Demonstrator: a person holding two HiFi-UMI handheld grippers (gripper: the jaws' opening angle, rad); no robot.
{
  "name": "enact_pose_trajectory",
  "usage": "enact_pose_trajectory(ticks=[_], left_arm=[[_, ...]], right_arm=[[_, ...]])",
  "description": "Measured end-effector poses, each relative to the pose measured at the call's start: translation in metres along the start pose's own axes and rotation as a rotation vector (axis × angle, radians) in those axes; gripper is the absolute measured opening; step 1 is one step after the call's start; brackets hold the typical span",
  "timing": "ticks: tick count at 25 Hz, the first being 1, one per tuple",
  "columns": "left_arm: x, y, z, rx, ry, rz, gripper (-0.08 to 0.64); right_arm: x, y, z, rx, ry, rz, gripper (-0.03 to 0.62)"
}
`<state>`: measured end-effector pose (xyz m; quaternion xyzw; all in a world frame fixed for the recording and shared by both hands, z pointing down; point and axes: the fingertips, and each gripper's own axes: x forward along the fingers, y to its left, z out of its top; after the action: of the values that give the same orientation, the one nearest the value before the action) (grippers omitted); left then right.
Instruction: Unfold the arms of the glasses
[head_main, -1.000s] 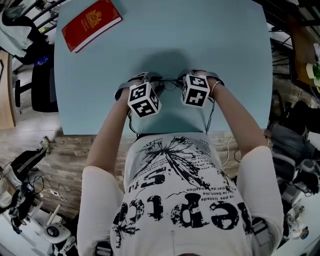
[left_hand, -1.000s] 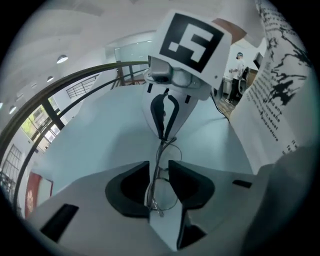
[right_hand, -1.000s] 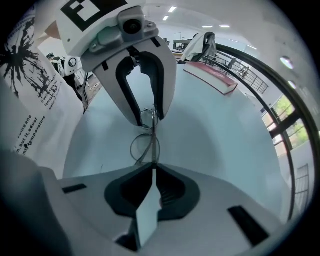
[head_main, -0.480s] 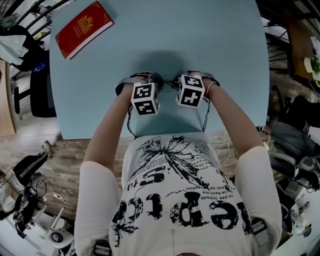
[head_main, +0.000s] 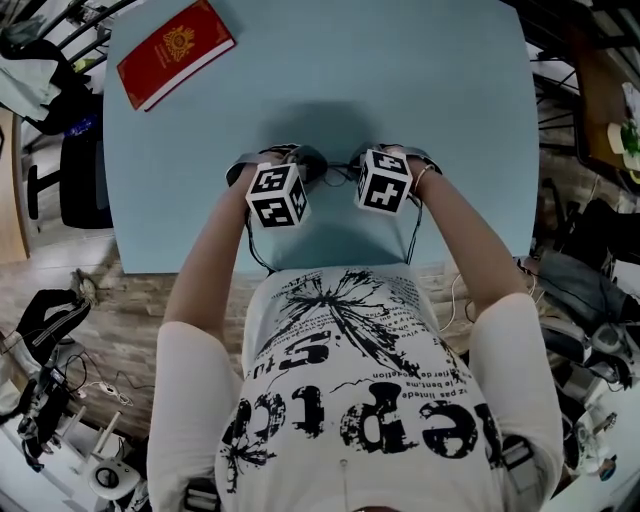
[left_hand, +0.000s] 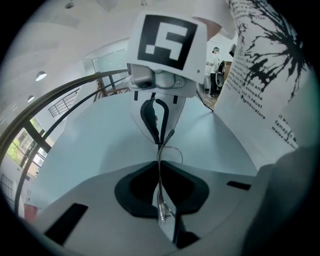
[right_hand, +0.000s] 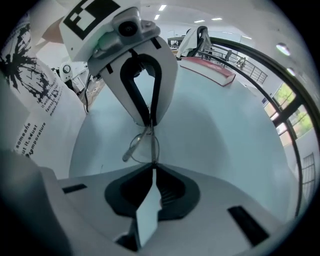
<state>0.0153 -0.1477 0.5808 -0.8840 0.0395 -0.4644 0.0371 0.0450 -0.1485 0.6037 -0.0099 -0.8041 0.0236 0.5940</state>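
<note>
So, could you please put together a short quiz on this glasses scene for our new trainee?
1. True or false: the red book lies at the far left corner of the table, apart from both hand-held grippers.
2. What does the left hand-held gripper hold? A) a pen B) the glasses C) nothing
3. Fill in: the jaws of the right hand-held gripper are ____ on the glasses.
Key: 1 true; 2 B; 3 shut.
</note>
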Motion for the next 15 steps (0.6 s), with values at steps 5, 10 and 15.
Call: enact_pose_trajectory(ticks=[5,10,15], left_arm=[[-0.016,0.001,0.002,-0.050,-0.055,0.041,0.031],[-0.031,0.000,-0.001,-0.088,-0.063,0.070,0.031],[-0.041,-0.001,-0.011,-0.159,-0.054,0.085,0.031]], right_arm=[[0.003,0.005,-0.007,-0.001,0.022,-0.007,0.032],[0.001,0.007,-0.011,0.001,0.035,-0.020,0.033],[0.001,0.009,-0.012,-0.015,0.058,-0.051,0.032]])
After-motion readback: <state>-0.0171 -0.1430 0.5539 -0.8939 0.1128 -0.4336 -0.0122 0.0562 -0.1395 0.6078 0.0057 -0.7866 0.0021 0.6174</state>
